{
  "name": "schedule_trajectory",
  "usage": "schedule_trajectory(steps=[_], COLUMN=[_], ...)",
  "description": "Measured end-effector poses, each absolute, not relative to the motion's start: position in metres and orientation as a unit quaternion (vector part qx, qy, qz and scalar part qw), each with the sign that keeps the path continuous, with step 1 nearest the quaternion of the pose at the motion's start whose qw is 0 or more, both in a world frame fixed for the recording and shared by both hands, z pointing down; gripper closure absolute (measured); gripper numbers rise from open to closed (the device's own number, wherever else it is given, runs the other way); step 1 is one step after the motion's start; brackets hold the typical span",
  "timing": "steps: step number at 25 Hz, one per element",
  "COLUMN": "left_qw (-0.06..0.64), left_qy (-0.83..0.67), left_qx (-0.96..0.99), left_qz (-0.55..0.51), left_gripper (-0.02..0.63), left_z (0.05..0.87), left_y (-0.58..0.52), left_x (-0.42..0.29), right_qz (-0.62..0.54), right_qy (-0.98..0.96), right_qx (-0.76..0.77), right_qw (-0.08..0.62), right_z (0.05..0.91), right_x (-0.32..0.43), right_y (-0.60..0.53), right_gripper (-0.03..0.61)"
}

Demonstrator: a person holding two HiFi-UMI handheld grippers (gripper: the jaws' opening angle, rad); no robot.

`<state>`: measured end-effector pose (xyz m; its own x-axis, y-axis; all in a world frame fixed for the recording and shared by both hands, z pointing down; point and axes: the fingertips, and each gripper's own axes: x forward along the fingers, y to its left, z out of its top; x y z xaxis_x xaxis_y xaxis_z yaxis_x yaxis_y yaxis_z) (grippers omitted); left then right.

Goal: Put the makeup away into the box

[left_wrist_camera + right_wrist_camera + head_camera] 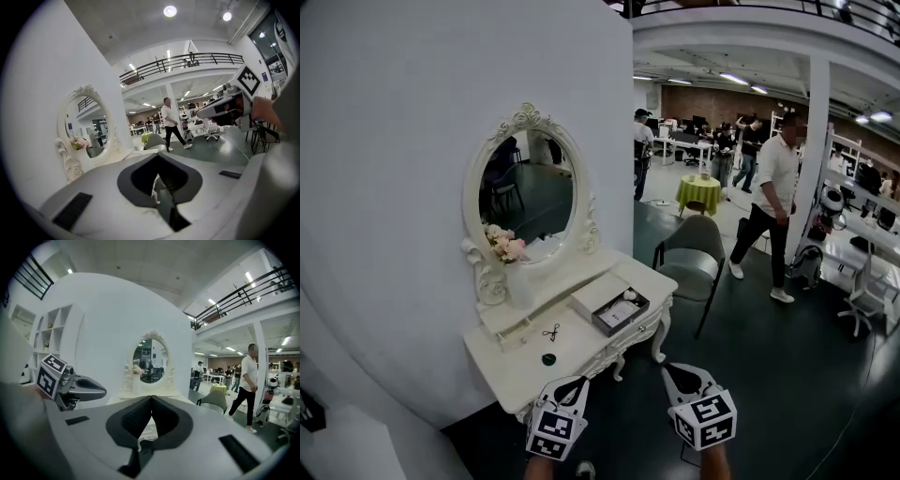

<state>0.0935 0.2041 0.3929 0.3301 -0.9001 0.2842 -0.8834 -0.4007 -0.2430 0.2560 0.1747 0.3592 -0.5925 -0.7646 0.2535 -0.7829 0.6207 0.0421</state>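
Observation:
On the white vanity table [520,375] stands an open grey box [619,310] with its lid tipped back and small items inside. A black eyelash curler [551,332] and a small dark round makeup item [547,359] lie on the tabletop in front of it. My left gripper [573,385] [158,157] hovers just off the table's front edge, shut and holding nothing. My right gripper [677,374] [151,399] hangs beside it over the dark floor, shut and holding nothing. Each gripper view also shows the other gripper off to the side.
An oval mirror [530,192] with pink flowers [504,246] rises at the back of the table against a white wall. A grey chair [694,248] stands right of the table. A person [769,202] walks across the floor beyond; further back are a green-clothed table [698,192] and desks.

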Motion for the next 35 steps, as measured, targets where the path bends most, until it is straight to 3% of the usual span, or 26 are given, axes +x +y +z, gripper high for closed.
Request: schedule_trajectory(steps=[11, 35], left_qw=[0.024, 0.019], left_qy=[0.547, 0.539], left_qx=[-0.815, -0.818], left_qz=[-0.188, -0.198], left_gripper=[0.592, 0.594], left_z=[0.398, 0.403], left_y=[0.16, -0.073], left_x=[0.09, 0.005], right_qz=[0.036, 0.041], right_qy=[-0.89, -0.882], right_qx=[0.433, 0.445], right_qw=[0.134, 0.152], right_z=[0.373, 0.38], right_x=[0.248, 0.17], right_y=[0.132, -0.09], right_gripper=[0.577, 0.577])
